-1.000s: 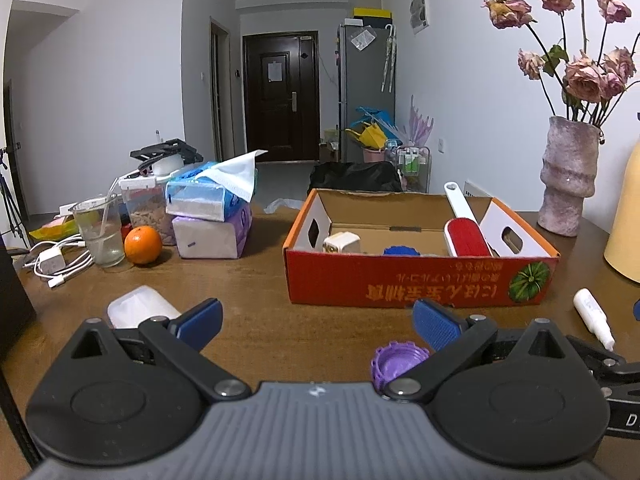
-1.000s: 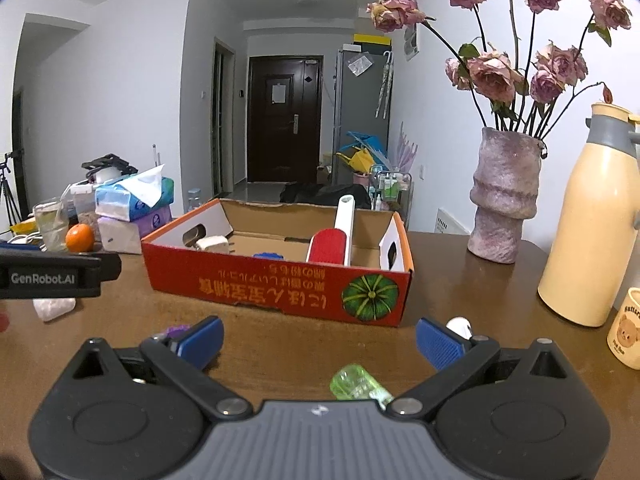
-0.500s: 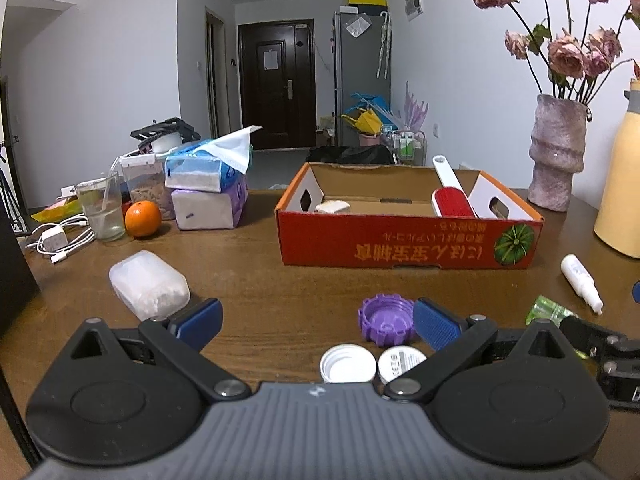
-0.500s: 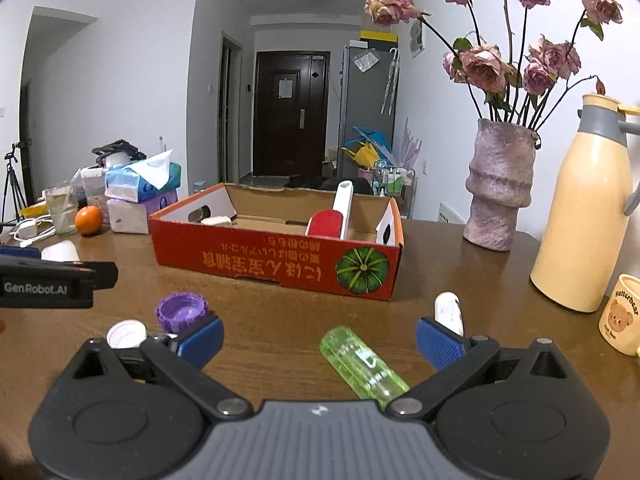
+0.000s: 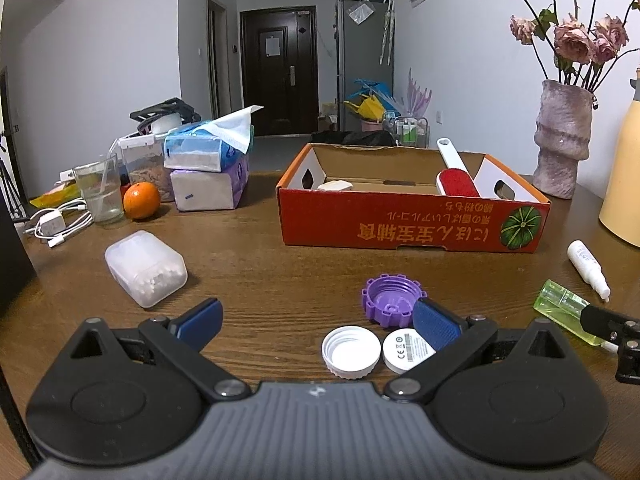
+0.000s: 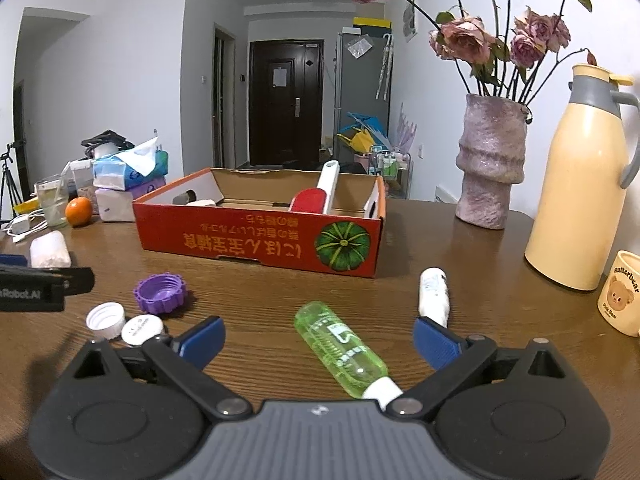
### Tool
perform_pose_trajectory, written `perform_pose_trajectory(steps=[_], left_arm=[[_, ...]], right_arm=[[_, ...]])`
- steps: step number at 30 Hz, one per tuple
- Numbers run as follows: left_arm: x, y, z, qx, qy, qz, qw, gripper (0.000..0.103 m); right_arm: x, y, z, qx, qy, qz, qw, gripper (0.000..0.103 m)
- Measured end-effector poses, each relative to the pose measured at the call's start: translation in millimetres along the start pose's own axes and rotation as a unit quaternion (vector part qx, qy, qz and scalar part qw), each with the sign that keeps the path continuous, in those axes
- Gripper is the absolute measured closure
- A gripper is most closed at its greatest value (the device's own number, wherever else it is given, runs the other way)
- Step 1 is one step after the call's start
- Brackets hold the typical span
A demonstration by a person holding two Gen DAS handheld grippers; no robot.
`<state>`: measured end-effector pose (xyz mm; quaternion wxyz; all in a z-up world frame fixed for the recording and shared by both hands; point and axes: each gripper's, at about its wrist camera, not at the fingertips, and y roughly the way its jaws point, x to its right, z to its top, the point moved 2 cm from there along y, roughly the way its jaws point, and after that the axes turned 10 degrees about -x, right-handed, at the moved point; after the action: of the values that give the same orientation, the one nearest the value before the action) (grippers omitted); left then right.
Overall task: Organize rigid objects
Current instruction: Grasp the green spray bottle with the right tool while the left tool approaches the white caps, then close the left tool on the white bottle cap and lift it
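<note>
- Left gripper [image 5: 316, 320] spread wide, empty, above a ridged purple plastic cap [image 5: 393, 300] near the wooden table [image 5: 260, 272] front edge.
- Right gripper [image 6: 318, 338] likewise apart, straddling a clear green plastic bottle [image 6: 340, 350].

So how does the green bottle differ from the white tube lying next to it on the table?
The green bottle is translucent green with a white cap; the white tube is opaque white. The green bottle looks thicker and longer than the white tube. The green bottle lies between the open fingers of the right hand-held gripper, angled; the white tube lies outside them, beyond the right finger. Both lie flat on the table, outside the box.
</note>
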<state>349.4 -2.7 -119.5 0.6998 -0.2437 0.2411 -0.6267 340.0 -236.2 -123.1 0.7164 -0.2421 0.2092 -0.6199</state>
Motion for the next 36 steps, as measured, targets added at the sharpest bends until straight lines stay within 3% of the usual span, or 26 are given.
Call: perform_pose_trajectory(steps=[14, 20, 24, 29, 31, 36], left_arm=[[-1.9, 11.7, -1.9, -0.025, -0.003, -0.004, 0.9997, 0.000], [-2.8, 16.3, -1.9, -0.034, -0.002, -0.005, 0.9994, 0.000], [-1.9, 19.1, -3.0, -0.043, 0.002, -0.012, 0.9990, 0.000], [0.8, 22.6, -4.8, -0.052, 0.009, -0.015, 0.9985, 0.000], [0.5, 24.9, -4.9, -0.057, 0.009, -0.015, 0.9982, 0.000], [-0.2, 27.8, -5.3, -0.064, 0.009, -0.018, 0.9978, 0.000]], right_arm=[[17.3, 23.3, -5.7, -0.044, -0.011, 0.012, 0.999, 0.010], [16.1, 48.1, -2.2, -0.069, -0.030, 0.027, 0.997, 0.024], [21.6, 66.7, 1.5, -0.094, -0.012, 0.055, 0.994, 0.045], [19.0, 71.4, 2.8, -0.086, -0.020, 0.049, 0.995, 0.062], [17.6, 69.9, 2.4, -0.084, -0.023, 0.054, 0.995, 0.072], [18.9, 67.3, 1.4, -0.082, -0.018, 0.051, 0.995, 0.073]])
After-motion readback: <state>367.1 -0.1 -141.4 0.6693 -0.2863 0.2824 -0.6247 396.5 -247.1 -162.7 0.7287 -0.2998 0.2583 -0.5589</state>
